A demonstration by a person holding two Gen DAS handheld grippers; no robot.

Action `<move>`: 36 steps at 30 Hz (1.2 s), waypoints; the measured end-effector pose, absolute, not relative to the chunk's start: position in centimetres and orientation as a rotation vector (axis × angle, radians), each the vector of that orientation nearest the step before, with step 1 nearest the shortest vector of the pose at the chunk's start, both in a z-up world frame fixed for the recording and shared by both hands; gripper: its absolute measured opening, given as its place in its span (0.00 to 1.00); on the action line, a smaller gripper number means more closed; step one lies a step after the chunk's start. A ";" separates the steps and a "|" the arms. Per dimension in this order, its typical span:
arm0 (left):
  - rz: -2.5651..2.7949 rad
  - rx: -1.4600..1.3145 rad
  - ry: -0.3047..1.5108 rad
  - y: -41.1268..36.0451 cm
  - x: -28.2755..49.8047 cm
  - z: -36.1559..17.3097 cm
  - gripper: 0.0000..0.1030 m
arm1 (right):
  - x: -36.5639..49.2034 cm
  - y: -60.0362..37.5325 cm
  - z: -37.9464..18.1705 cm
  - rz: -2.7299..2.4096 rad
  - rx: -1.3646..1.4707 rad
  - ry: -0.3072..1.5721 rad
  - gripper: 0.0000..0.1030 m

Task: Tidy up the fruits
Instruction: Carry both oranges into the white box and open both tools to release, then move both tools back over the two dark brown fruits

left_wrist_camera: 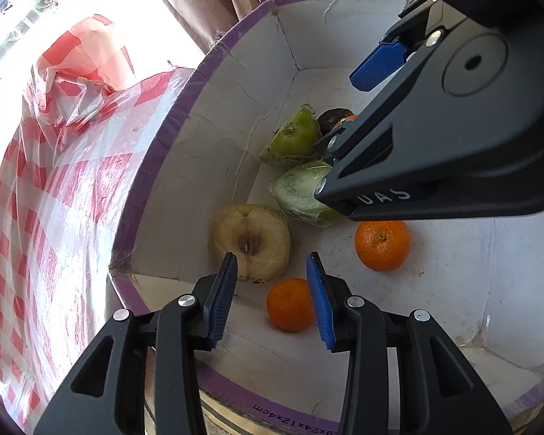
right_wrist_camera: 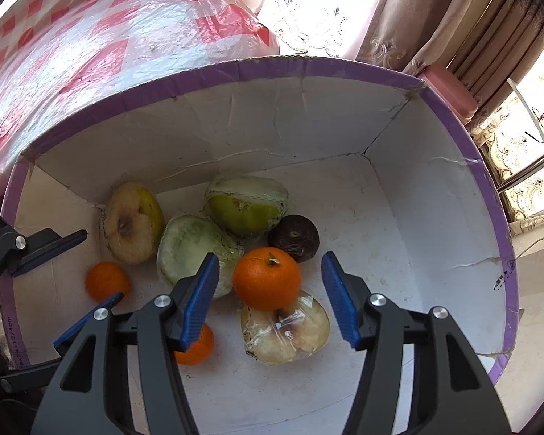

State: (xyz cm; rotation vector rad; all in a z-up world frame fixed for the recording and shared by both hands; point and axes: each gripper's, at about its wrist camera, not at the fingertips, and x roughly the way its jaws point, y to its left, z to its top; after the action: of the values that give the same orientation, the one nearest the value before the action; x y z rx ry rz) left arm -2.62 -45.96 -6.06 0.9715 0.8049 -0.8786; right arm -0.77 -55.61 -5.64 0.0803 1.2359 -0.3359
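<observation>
While poised over the purple-rimmed box (right_wrist_camera: 453,116) collecting the fruit: right gripper (right_wrist_camera: 270,291) jaws apart, nothing gripped, above the large orange (right_wrist_camera: 266,279) resting on a wrapped apple half (right_wrist_camera: 290,333); left gripper (left_wrist_camera: 272,301) likewise parted and empty beside a small orange (left_wrist_camera: 290,306).

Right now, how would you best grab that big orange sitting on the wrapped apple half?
Probably from straight above, pads across its round middle. The big orange sits highest, perched on the wrapped apple half, and the right hand-held gripper, jaws open, already straddles it.
</observation>
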 end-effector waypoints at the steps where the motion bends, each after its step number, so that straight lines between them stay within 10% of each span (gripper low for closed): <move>1: -0.881 0.970 0.806 -46.0 -2.7 -6.0 0.39 | -0.8 -55.5 -5.6 -0.336 0.078 1.234 0.59; 36: -0.723 0.279 0.677 -31.4 5.2 4.7 0.52 | 0.3 -51.1 4.3 -0.351 0.152 0.836 0.85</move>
State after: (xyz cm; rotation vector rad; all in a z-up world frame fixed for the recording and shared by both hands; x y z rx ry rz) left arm 5.24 -31.37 4.70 0.2794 0.6772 -0.7234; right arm 0.27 -51.14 4.32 0.1521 0.8355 -0.3506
